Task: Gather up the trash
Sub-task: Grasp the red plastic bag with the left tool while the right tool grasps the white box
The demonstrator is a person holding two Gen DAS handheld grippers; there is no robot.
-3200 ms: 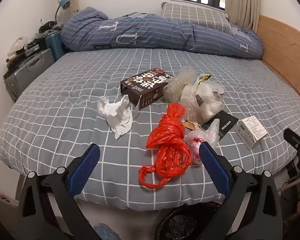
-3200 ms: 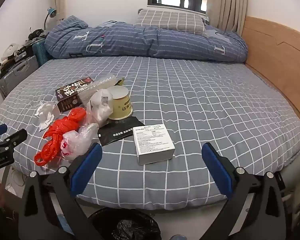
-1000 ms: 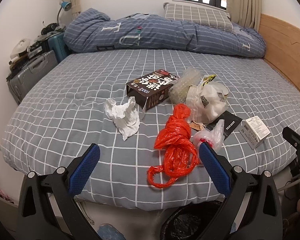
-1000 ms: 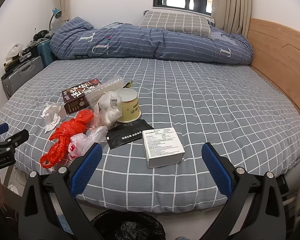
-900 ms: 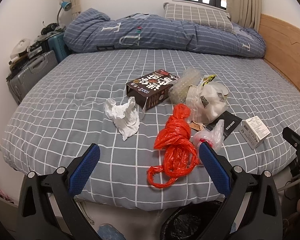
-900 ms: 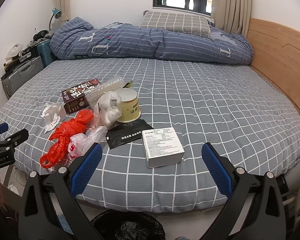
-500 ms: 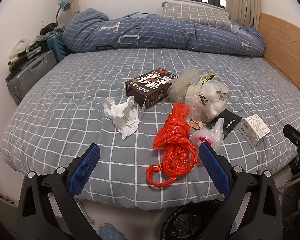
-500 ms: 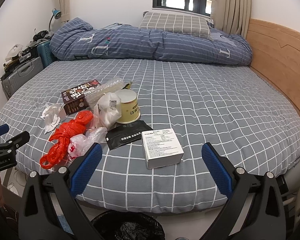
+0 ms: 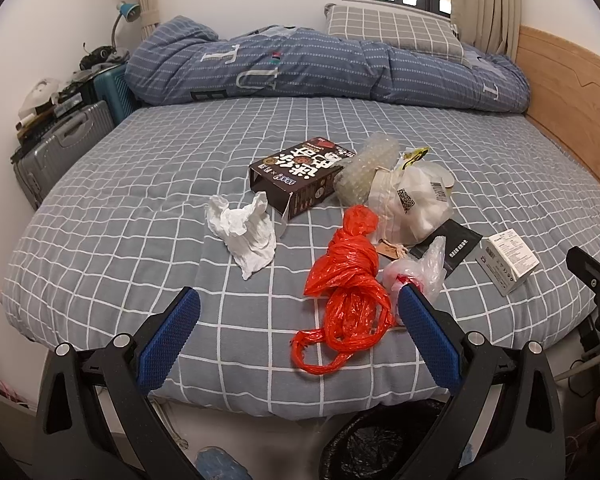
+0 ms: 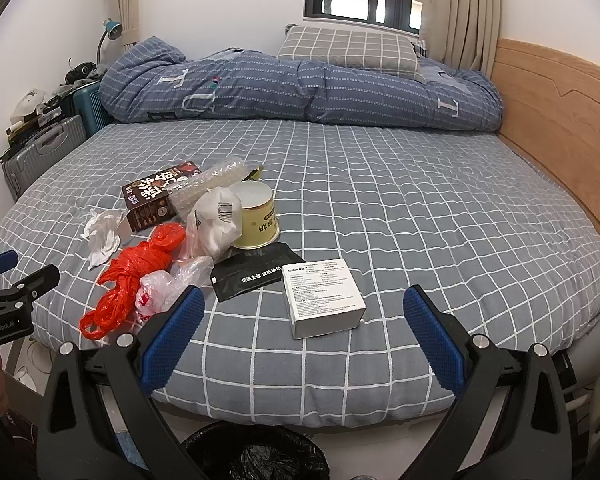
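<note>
Trash lies on the grey checked bed (image 9: 140, 208): a crumpled white tissue (image 9: 246, 234), a dark brown carton (image 9: 300, 178), a red plastic bag (image 9: 346, 280), a clear bag (image 9: 416, 272), a white bag (image 9: 414, 204), a black sachet (image 10: 254, 274), a yellow cup (image 10: 256, 216) and a white box (image 10: 322, 298). My left gripper (image 9: 296, 320) is open and empty, just short of the red bag. My right gripper (image 10: 304, 320) is open and empty, around the white box's near end, above it.
A bin with a black liner (image 10: 256, 456) stands on the floor below the bed's near edge. A folded blue duvet (image 10: 300, 88) and pillow lie at the far side. Suitcases (image 9: 60, 148) stand left, a wooden headboard (image 10: 560, 120) right.
Both grippers have drifted slightly; the trash sits a little differently in each view. Nothing was taken hold of, and both grippers stay open.
</note>
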